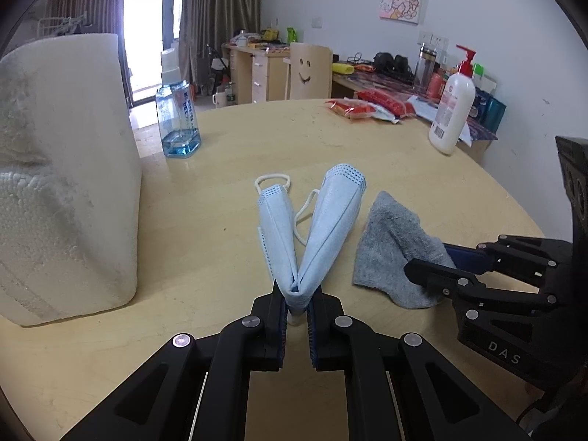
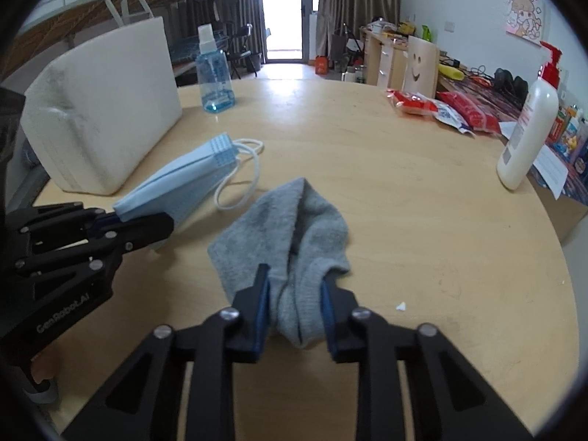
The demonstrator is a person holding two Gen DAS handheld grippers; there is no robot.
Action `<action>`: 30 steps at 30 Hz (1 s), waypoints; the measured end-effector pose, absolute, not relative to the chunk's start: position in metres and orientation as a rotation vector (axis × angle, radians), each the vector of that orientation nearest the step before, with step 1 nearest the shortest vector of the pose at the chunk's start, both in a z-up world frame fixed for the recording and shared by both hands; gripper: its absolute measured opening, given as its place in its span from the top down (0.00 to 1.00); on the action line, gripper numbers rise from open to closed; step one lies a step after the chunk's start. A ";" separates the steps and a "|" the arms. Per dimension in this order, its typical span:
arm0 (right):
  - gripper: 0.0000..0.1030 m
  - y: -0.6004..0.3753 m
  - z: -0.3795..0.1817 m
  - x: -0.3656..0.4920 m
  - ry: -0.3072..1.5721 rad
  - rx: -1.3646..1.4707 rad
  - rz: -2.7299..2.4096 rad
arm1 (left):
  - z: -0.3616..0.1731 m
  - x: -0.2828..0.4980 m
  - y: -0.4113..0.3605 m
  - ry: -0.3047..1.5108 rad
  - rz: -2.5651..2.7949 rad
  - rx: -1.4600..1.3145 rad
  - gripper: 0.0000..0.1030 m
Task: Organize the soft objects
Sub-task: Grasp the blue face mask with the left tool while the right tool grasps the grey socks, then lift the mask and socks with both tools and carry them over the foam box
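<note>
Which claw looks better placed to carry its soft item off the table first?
Probably the left claw: it is shut tight on the blue mask. The right claw pinches the grey sock, most of which lies on the table.

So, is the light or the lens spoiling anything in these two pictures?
Left wrist view: the window is blown out white, and the table edge bows from fisheye. Right wrist view: the doorway glares, and the gray sock looks slightly soft; dark corners in both.
</note>
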State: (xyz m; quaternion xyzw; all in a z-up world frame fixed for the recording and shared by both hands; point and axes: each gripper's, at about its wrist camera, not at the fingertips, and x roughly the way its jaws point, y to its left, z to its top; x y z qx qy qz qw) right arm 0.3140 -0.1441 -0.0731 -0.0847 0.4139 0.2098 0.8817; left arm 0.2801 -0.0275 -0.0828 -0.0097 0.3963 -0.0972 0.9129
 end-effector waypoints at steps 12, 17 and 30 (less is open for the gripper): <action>0.74 -0.161 -0.044 0.295 0.763 -0.113 0.418 | -0.065 0.264 -0.032 0.737 -0.221 -0.016 0.90; 0.74 -0.169 -0.029 0.278 0.714 -0.096 0.396 | -0.049 0.249 -0.034 0.690 -0.207 0.001 0.90; 0.74 -0.190 0.013 0.217 0.552 -0.062 0.371 | -0.002 0.181 -0.040 0.554 -0.196 0.041 0.90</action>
